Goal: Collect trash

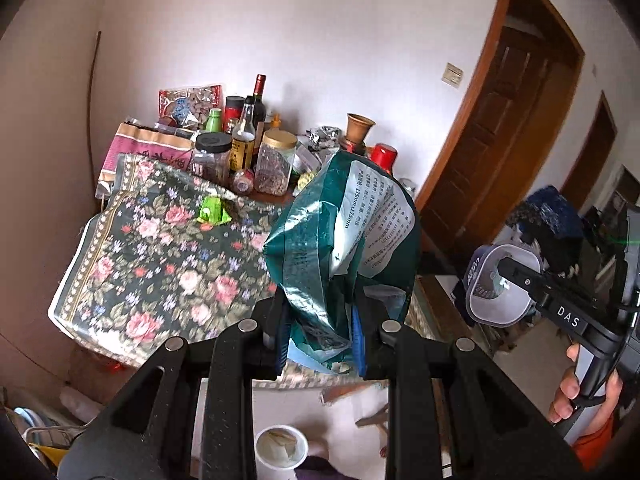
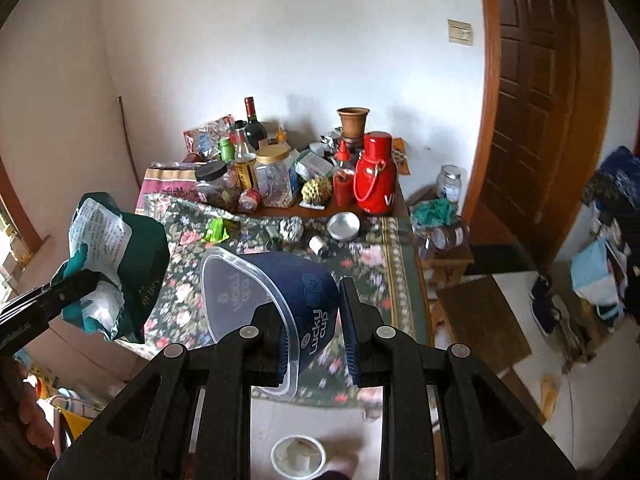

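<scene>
**Both grippers loaded above the table**

While my left gripper (image 1: 320, 328) clamps the crumpled green bag (image 1: 340, 248) over the floral tablecloth (image 1: 160, 240), my right gripper (image 2: 314, 336) pinches the navy plastic cup (image 2: 280, 300) by its wall, tilted sideways.

The white paper bowl (image 2: 298, 456) on the floor is cut off by the bottom edge, its contents blurred.
</scene>
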`<state>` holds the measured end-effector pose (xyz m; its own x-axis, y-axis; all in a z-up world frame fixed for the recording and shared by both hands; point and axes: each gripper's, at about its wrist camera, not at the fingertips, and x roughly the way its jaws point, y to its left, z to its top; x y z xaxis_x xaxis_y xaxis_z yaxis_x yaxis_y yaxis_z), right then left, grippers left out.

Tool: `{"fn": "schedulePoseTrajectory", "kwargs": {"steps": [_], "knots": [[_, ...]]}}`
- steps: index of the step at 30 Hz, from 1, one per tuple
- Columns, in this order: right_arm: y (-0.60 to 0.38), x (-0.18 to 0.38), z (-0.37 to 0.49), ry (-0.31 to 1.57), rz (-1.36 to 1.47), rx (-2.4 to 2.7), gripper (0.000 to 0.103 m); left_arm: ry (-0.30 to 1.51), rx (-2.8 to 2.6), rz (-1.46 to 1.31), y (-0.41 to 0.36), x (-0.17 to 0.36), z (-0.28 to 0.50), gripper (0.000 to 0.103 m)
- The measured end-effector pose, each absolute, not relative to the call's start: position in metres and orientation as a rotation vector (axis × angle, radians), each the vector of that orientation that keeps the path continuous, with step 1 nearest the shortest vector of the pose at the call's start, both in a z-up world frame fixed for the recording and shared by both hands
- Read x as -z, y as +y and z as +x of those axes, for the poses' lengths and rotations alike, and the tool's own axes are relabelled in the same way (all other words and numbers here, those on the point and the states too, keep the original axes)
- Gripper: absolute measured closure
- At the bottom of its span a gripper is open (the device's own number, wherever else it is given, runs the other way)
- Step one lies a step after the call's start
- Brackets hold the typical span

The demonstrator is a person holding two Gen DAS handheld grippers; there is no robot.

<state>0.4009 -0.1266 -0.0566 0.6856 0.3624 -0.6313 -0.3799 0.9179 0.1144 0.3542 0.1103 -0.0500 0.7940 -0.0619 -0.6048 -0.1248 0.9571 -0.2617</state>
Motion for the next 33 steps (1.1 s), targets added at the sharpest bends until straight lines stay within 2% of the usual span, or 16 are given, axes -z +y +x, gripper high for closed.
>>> {"fn": "schedulePoseTrajectory", "kwargs": {"steps": [9, 16, 26, 33], "knots": [[-0.107, 0.056, 0.299, 0.662, -0.005, -0.371, 0.083, 0.674, -0.004, -0.259, 0.132, 0.057, 0.248, 0.079], [-0.106, 0.066, 0.247, 0.710, 0.010, -0.345, 0.083, 0.704, 0.033, -0.243, 0.133, 0.062, 0.203, 0.079], [-0.112, 0.112, 0.237, 0.854, -0.004, -0.354, 0.083, 0.835, 0.039, -0.285, 0.121, 0.107, 0.201, 0.079], [-0.121, 0.179, 0.258, 0.982, 0.002, -0.380, 0.083, 0.979, 0.017, -0.295, 0.100, 0.180, 0.230, 0.079]]}}
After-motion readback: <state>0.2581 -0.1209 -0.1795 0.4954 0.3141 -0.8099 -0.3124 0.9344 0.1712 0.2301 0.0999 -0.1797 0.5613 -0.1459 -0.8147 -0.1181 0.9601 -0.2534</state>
